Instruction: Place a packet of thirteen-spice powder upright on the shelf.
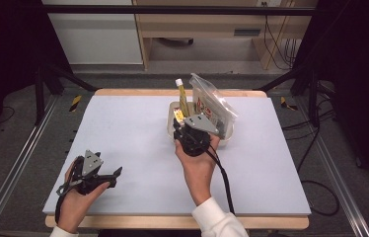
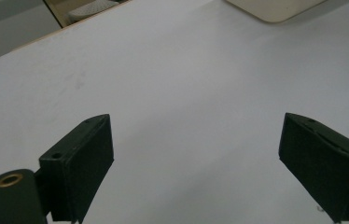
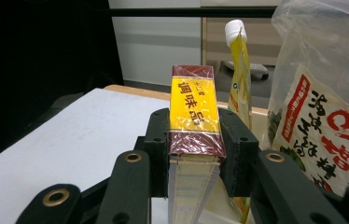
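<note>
two grippers (image 1: 116, 174) (image 3: 194, 140), one box (image 3: 194, 109), one spouted pouch (image 3: 239, 70), one printed bag (image 3: 331, 93), one tray (image 1: 229, 132)

Seasoning box (image 3: 195, 112) clamped upright in my right gripper (image 3: 195, 154), at the tray's near-left corner.

I see a slim rectangular carton, its top panel yellow with red characters and dark maroon bands at both ends, wrapped in shiny clear film that catches the light. Its pale side face runs down between my jaws, which press on its two long sides. It stands on end, tilted slightly away from me, top end highest. In the high view I see the box (image 1: 178, 116) above the left end of the cream tray (image 1: 227, 138), just beside a yellow spouted pouch (image 3: 239, 70) with a white cap and close to a clear bag (image 3: 324, 93) with red print.
</note>
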`<state>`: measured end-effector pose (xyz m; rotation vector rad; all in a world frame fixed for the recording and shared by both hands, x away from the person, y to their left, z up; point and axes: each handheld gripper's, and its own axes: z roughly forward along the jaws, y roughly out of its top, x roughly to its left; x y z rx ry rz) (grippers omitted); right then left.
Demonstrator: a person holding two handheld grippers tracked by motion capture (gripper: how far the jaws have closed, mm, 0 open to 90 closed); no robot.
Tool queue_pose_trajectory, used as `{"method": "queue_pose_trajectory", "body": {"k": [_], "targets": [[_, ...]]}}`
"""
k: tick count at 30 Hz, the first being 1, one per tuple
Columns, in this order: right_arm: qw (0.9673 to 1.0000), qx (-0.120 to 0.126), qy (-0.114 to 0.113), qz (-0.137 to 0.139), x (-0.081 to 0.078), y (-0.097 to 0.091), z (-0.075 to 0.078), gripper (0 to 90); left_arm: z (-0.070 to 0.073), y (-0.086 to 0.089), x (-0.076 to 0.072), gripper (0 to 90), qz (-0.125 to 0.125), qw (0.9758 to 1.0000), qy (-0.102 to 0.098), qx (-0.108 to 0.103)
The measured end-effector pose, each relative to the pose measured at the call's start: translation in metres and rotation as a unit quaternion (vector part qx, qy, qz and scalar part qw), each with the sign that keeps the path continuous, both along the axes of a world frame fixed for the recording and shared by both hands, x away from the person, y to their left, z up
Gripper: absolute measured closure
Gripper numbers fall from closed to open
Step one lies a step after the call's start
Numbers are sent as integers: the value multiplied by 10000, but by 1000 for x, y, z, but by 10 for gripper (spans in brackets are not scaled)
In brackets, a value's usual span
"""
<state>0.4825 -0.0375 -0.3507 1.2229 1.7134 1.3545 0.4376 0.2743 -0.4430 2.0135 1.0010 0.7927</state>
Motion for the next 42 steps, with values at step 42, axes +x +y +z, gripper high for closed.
{"method": "queue_pose_trajectory", "body": {"k": [42], "targets": [[9958, 498, -349, -689, 22, 16, -26, 679, 0, -4, -1, 103, -120, 9999, 18, 39]]}}
